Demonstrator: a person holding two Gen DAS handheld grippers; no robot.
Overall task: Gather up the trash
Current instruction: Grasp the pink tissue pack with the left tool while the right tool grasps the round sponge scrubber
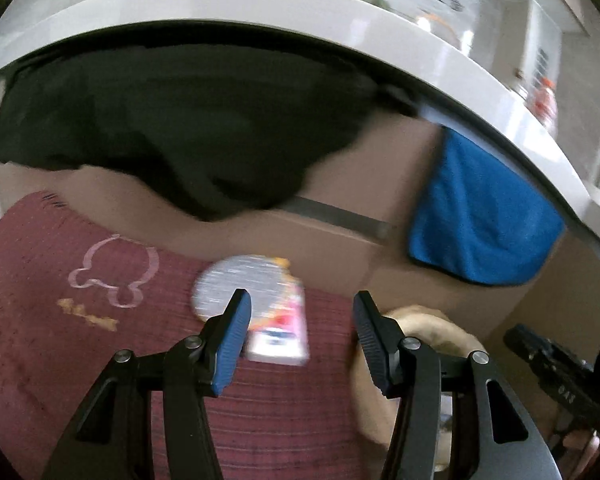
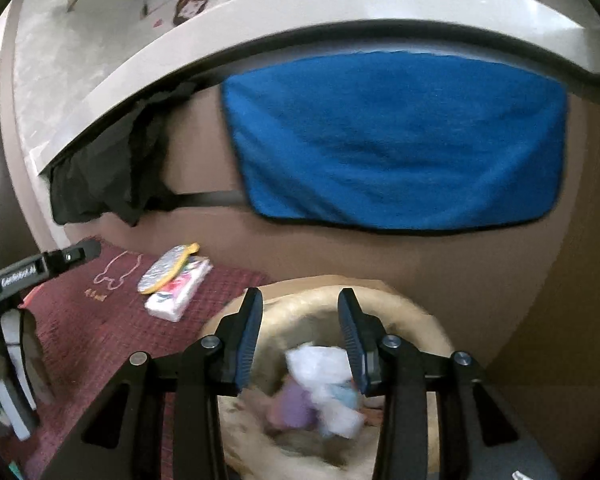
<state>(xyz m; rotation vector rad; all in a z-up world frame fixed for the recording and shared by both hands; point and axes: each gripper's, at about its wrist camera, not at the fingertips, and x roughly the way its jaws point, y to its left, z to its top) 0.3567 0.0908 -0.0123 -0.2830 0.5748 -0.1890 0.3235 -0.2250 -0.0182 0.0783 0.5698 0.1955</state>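
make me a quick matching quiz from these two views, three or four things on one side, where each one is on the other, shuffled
Things:
1. blue cloth
2. tissue pack
3. crumpled paper
4. black cloth

Places:
A. on the red mat
B. inside the woven basket
C. hanging from the table edge, left of the blue one
D. hanging from the table edge, above the basket

Pairs: 1-D, 2-A, 3-B, 4-C

Blue towel (image 2: pixel 396 136) hanging under white ledge (image 2: pixel 260 24), black cloth (image 1: pixel 172 128), apparently embroidered maroon mat (image 1: pixel 60 300)

Right hand-held gripper (image 2: pixel 298 334) jaws apart above basket (image 2: pixel 412 312) of crumpled trash (image 2: pixel 324 392), tissue pack (image 2: pixel 178 292) left, blue cloth (image 2: pixel 396 136) beyond.
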